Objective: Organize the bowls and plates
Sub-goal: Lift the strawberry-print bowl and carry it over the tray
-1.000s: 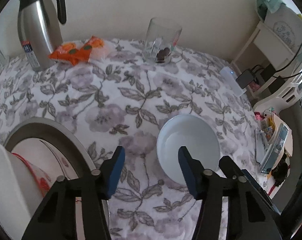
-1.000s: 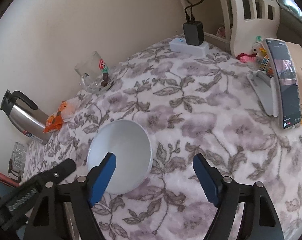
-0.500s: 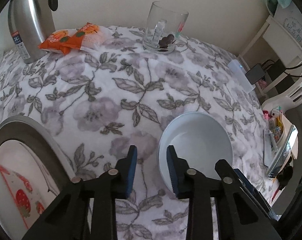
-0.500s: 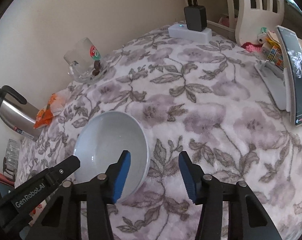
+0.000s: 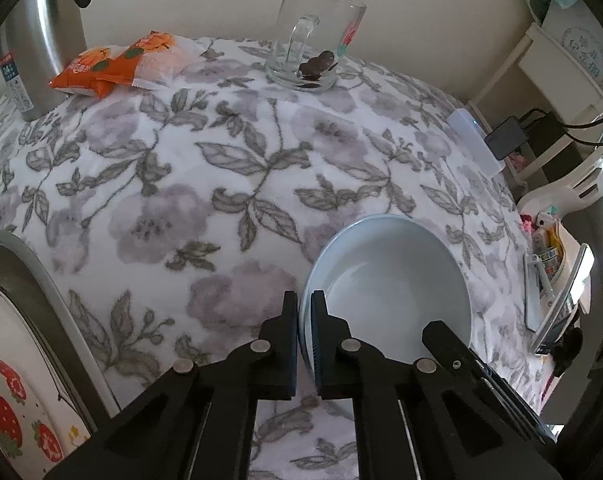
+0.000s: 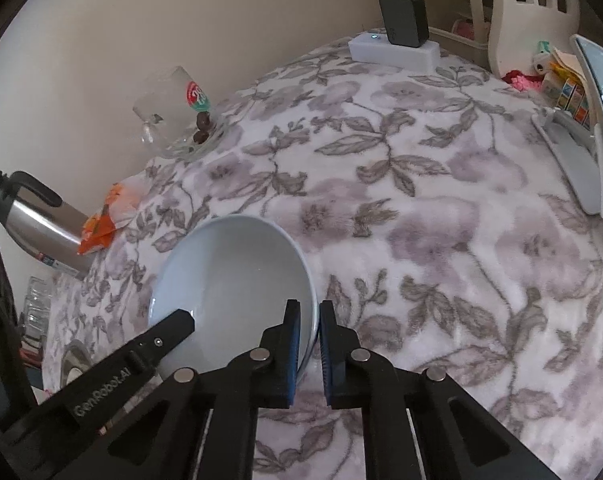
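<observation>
A pale blue-white bowl (image 5: pixel 393 280) sits on the floral tablecloth; it also shows in the right wrist view (image 6: pixel 229 276). My left gripper (image 5: pixel 304 332) is shut on the bowl's left rim, one finger inside and one outside. My right gripper (image 6: pixel 309 340) is shut on the bowl's right rim in the same way. A grey-rimmed plate (image 5: pixel 29 272) lies at the lower left, with a strawberry-patterned dish (image 5: pixel 9 408) on it. The left gripper's body (image 6: pixel 113 372) shows in the right wrist view.
A glass mug (image 5: pixel 317 56) with dark pieces stands at the back by the wall. An orange snack packet (image 5: pixel 113 64) and a steel thermos (image 5: pixel 33 44) are at the back left. A white power strip (image 6: pixel 393 54), a phone on a stand (image 6: pixel 597 120) and shelves are at the right.
Both grippers have moved forward and closed from wide open onto opposite sides of the bowl's rim. The bowl now looks slightly tilted.
</observation>
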Demonstrator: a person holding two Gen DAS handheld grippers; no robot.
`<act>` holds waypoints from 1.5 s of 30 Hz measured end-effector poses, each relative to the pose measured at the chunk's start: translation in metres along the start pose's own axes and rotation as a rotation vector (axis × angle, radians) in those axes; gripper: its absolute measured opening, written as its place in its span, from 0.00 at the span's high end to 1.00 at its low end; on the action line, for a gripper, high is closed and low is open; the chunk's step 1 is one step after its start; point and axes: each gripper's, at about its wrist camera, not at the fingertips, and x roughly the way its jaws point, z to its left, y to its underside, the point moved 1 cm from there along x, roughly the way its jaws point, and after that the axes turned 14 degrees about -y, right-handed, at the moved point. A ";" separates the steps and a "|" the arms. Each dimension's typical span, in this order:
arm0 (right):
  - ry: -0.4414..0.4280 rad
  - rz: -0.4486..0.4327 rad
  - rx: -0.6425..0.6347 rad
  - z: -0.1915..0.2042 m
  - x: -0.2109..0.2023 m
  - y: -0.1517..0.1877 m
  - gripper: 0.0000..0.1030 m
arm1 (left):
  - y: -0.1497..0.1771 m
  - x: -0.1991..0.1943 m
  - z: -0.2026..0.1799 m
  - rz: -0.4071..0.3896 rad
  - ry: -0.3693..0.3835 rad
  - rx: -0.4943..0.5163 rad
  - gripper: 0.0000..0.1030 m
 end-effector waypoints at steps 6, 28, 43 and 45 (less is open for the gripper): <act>-0.011 -0.027 -0.012 0.010 -0.023 -0.004 0.90 | 0.004 -0.021 0.005 -0.004 0.048 -0.016 0.95; -0.106 -0.126 -0.291 0.174 -0.126 0.050 0.90 | 0.039 -0.191 0.125 -0.261 0.067 -0.128 0.94; -0.162 0.015 -0.438 0.243 -0.082 0.099 0.90 | 0.073 -0.192 0.219 -0.253 0.026 -0.270 0.91; -0.155 0.034 -0.447 0.246 -0.075 0.101 0.90 | 0.074 -0.187 0.223 -0.242 0.013 -0.270 0.92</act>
